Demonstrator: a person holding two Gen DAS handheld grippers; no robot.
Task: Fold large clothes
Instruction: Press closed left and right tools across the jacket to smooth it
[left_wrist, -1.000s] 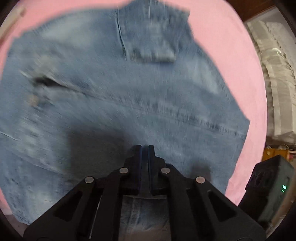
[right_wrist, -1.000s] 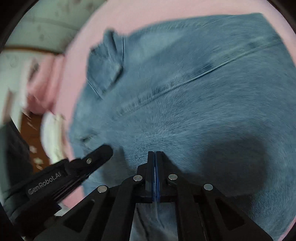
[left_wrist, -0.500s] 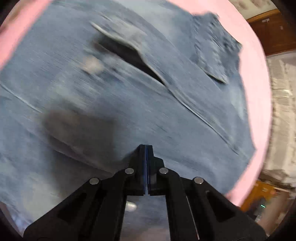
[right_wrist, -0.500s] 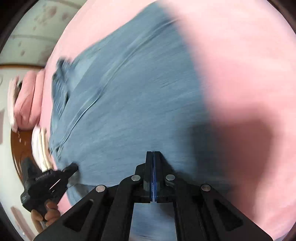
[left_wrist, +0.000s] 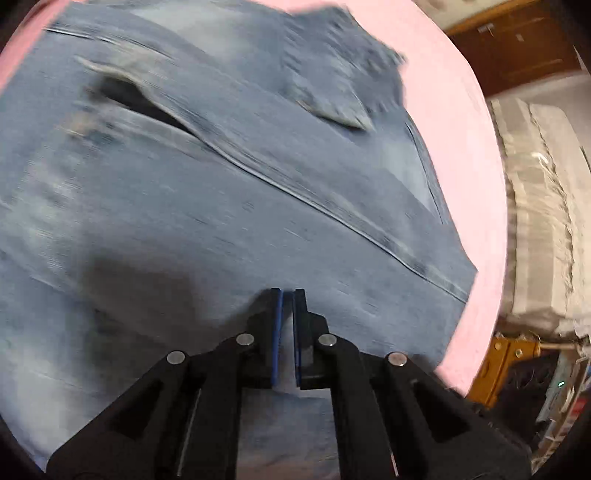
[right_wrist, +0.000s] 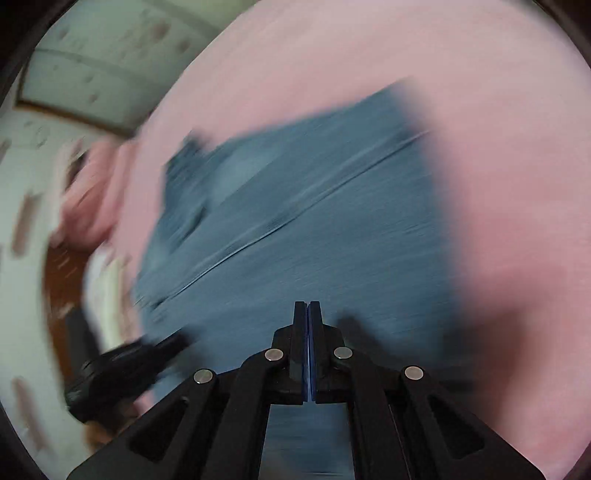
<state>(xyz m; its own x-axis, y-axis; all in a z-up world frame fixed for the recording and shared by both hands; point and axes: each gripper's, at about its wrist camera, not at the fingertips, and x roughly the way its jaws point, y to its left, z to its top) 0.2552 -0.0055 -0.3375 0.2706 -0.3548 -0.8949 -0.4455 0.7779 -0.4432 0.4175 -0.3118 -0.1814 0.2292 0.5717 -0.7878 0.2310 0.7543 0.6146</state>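
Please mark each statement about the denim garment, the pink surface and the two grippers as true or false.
1. The denim garment lies on a pink surface. True.
2. The right gripper is wide open. False: its jaws are shut together, with denim running down behind them.
3. The garment is green. False: it is blue denim.
4. A long seam runs across the garment. True.
5. The left gripper appears in the right wrist view too, at lower left. True.
6. The left gripper holds a white towel. False: only denim is at its jaws.
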